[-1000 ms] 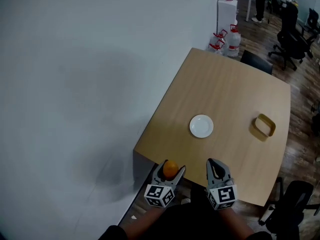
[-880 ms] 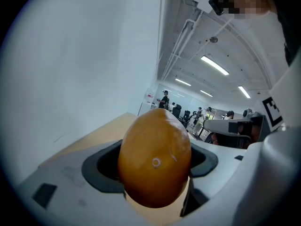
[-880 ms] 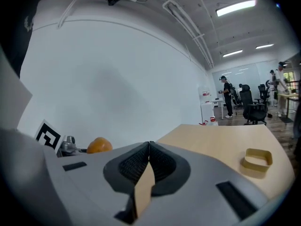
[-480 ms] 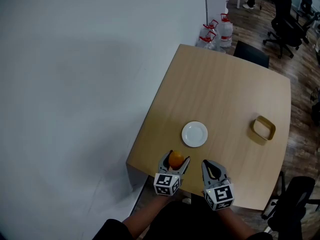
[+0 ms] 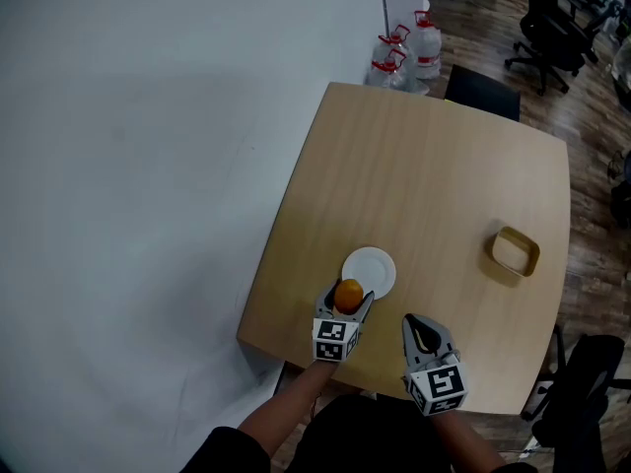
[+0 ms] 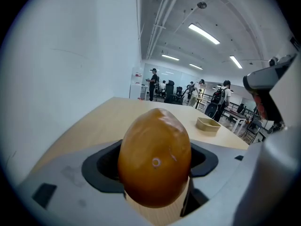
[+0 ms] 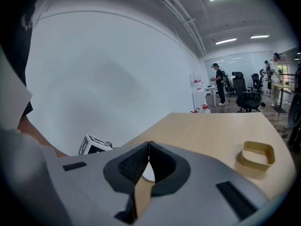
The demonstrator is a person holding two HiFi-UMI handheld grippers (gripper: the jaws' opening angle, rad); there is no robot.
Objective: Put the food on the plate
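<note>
Orange fruit (image 5: 347,294), pinched in the left tool (image 5: 346,302), has moved from beyond the near edge of the desk (image 5: 444,166) to the near rim of the white plate (image 5: 378,264), so release looks close. The right tool (image 5: 422,328) stays pressed together, empty.

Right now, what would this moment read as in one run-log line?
left tool: shut on orange food, at near edge of white plate | right tool: shut, empty | white plate: bare | orange food: not yet placed
</note>
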